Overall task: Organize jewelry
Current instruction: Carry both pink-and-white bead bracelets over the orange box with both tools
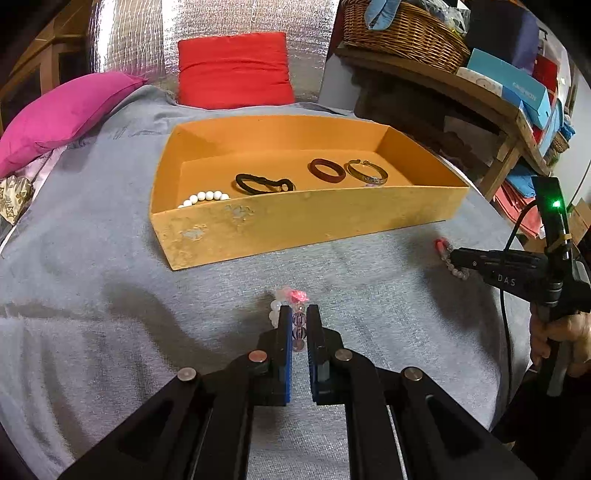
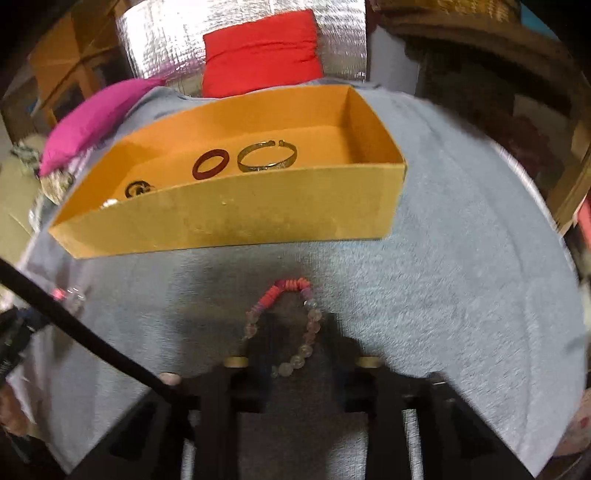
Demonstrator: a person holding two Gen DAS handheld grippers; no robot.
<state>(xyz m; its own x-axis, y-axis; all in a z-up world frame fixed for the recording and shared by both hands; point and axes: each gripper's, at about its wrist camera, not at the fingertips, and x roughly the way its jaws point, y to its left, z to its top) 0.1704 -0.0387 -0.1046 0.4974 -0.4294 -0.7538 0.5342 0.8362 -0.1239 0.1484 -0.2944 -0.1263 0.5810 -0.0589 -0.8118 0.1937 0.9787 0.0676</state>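
An orange box (image 1: 258, 225) stands on the grey cloth; it also shows in the right wrist view (image 2: 240, 218). It holds a white bead bracelet (image 1: 205, 197), a black hair tie (image 1: 264, 183), a dark red ring (image 1: 327, 170) and a gold bangle (image 1: 366, 172). My left gripper (image 1: 299, 314) is shut on a bead bracelet with pink and striped beads (image 1: 298, 321) on the cloth. My right gripper (image 2: 291, 332) stands open around a red and clear bead bracelet (image 2: 291, 317), which lies between its blurred fingers.
A red cushion (image 1: 234, 70) and a magenta pillow (image 1: 62, 114) lie behind the box. A wooden shelf with a wicker basket (image 1: 402, 33) and boxes stands at the right. The right gripper (image 1: 454, 258) shows at the cloth's right side.
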